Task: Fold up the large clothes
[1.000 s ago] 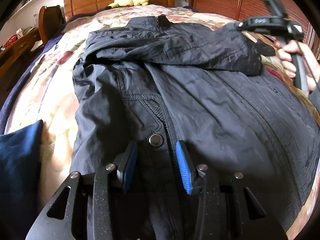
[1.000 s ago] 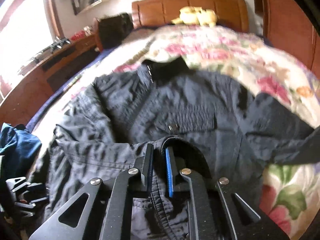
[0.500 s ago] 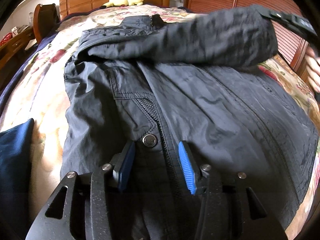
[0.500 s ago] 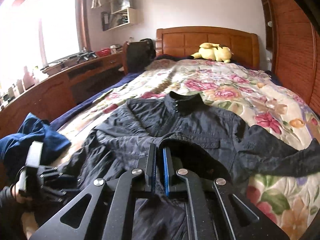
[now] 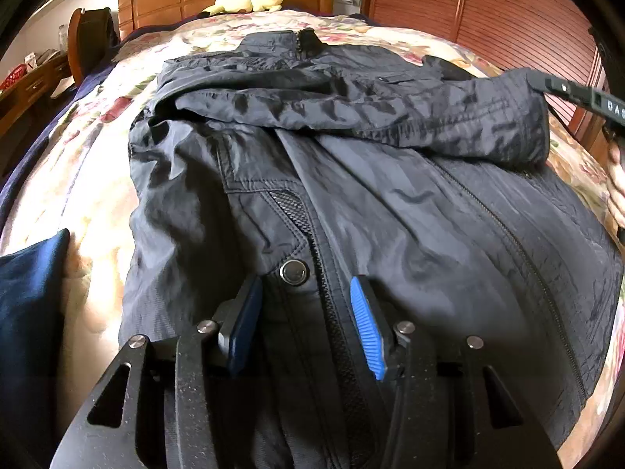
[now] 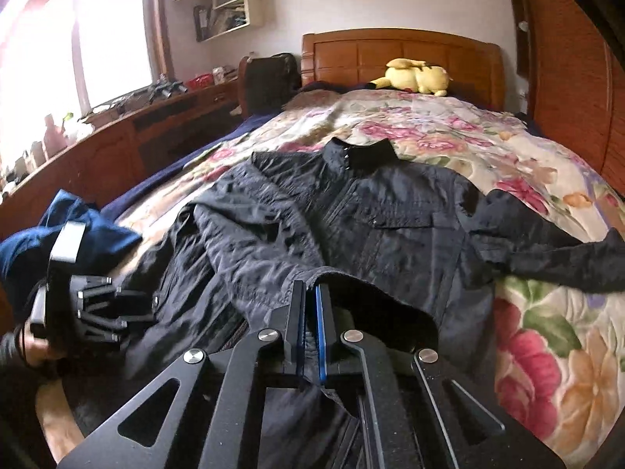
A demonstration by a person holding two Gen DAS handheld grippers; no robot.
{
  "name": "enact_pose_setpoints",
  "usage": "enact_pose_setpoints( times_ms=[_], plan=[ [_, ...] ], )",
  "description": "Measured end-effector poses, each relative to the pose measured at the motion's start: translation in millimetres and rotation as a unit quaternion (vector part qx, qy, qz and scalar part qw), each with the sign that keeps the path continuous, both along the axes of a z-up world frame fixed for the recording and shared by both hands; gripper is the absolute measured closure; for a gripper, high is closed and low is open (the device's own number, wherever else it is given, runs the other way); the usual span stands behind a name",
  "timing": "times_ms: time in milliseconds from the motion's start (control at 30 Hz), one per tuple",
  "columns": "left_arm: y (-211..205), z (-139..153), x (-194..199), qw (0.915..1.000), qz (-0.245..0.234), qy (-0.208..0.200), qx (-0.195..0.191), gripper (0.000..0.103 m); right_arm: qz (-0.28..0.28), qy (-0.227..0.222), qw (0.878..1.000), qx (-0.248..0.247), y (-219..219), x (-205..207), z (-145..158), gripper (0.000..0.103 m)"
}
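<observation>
Dark grey nylon zip jacket (image 5: pixel 351 203) lay on floral bedspread (image 6: pixel 449 133). Right gripper (image 6: pixel 310 336) pinched sleeve cuff, at 3 o'clock. Left gripper (image 5: pixel 304 324) had been spreading, jaws astride jacket hem, not pressing.

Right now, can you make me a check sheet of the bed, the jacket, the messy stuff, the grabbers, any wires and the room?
Surface: flowered bedspread on a bed.
Job's things: dark jacket lying zipped, front up; one sleeve drawn across its chest.
Clutter: blue cloth beside the jacket; yellow plush toy by the headboard.
Grippers: left gripper open over the hem, jaws just been opening; right gripper shut on the sleeve's cuff.
Cables: nothing seen.
Surroundings: wooden headboard, window, crowded desk.
</observation>
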State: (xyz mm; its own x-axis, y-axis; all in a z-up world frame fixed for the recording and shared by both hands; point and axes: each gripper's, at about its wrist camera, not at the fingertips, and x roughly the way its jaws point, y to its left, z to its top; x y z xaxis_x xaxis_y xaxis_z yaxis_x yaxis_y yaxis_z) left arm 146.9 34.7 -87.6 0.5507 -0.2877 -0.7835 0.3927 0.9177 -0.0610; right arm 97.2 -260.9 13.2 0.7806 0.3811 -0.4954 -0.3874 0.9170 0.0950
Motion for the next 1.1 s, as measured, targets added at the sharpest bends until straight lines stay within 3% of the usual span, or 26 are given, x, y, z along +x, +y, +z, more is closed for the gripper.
enact_pose_setpoints(
  times_ms=[67,133,233,500,700,900,967,1100],
  plan=[
    [-0.6,-0.9,-0.3,1.0000,-0.002,-0.001,0.001,0.054,-0.010,-0.006,1.000,-0.006,3.1,-1.7,2.0,0.076],
    [-2.5,-1.6,-1.0,1.0000,-0.005,-0.003,0.004,0.053,-0.009,-0.010,1.000,-0.002,5.6,-5.8,1.5,0.067],
    [-5.7,-3.2,-2.6,0.9999,-0.012,-0.003,0.007,0.052,-0.012,-0.013,1.000,-0.003,11.0,-14.3,-2.4,0.063],
    [-10.2,-5.8,-4.3,0.9996,-0.028,0.002,0.004,0.046,-0.037,0.027,0.998,-0.042,21.4,0.1,-15.9,0.062],
    [-9.1,-5.1,-4.6,0.9995,-0.031,0.004,-0.005,0.042,-0.069,0.040,0.997,-0.017,11.6,20.0,-15.1,0.062],
    [-8.0,-2.1,-4.4,0.9995,-0.032,0.005,-0.005,0.041,-0.029,0.091,0.995,-0.012,18.9,31.2,-33.6,0.062],
    [-7.9,-1.3,-4.5,0.9995,-0.032,0.006,-0.006,0.041,-0.007,0.102,0.995,-0.013,26.3,26.7,-39.3,0.074],
    [-2.7,4.3,-4.9,0.9994,-0.028,0.003,-0.019,0.041,0.027,0.125,0.991,-0.036,40.5,13.9,-54.3,0.080]
  ],
)
